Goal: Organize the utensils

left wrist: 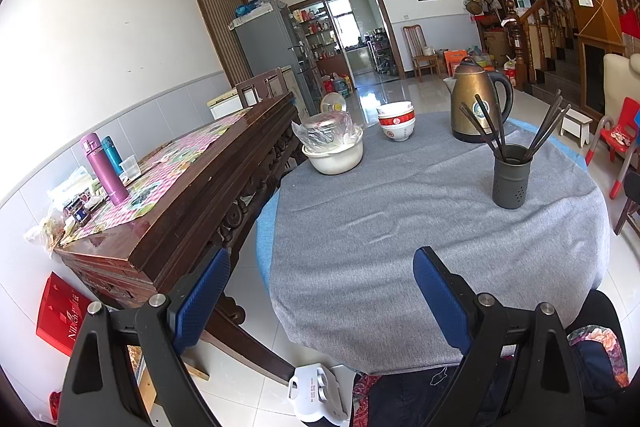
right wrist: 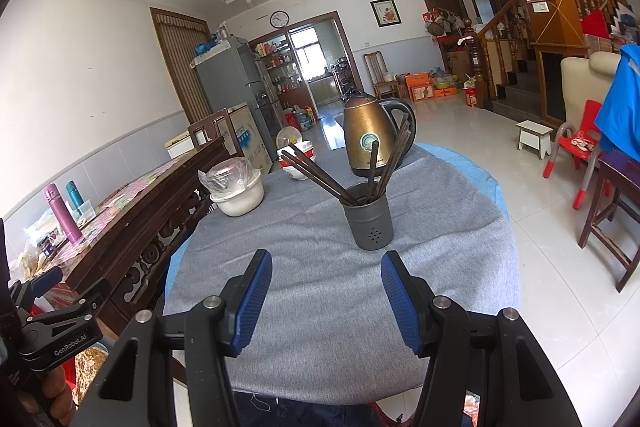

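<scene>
Right gripper nearest, jaws wide, nothing between, over grey-clothed tabletop. Left gripper likewise, jaws wide, empty. Dark holder at 12 o'clock from right gripper, upright, chopsticks fanned inside. Kettle beyond holder. Bowls at 11 o'clock.

Dark chopsticks splayed in grey holder

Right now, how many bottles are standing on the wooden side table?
2, upright side by side near the wall on the wooden side table: a purple bottle in front, a teal bottle just behind. Clutter there may hide more.
</scene>
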Demonstrator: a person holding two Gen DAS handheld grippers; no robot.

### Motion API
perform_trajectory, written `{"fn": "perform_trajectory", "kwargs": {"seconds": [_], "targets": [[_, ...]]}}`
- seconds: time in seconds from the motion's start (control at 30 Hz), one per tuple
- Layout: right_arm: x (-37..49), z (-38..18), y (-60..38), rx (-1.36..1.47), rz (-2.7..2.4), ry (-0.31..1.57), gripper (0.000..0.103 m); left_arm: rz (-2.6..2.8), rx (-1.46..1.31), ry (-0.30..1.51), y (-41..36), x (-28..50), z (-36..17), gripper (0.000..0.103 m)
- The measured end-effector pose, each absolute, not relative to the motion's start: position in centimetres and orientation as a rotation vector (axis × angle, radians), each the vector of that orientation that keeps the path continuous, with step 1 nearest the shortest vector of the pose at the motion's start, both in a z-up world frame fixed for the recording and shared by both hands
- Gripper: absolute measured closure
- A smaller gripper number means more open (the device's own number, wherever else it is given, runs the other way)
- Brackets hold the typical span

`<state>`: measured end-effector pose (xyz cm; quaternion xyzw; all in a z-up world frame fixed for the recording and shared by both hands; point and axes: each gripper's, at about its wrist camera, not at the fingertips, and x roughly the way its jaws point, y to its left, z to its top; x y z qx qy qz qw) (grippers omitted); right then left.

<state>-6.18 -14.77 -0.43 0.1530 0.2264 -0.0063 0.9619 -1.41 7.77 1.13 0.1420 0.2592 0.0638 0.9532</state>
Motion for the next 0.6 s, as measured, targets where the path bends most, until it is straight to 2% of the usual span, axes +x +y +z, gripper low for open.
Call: {"fn": "perform_trajectory", "kwargs": {"seconds": [0.6], "targets": [[-6.10, -0.51, -14.79, 0.305, -0.013, 0.461, 0.042, 0.126, 0.290, 0.537, 7.61, -1.10, 0.64, 0.010]]}}
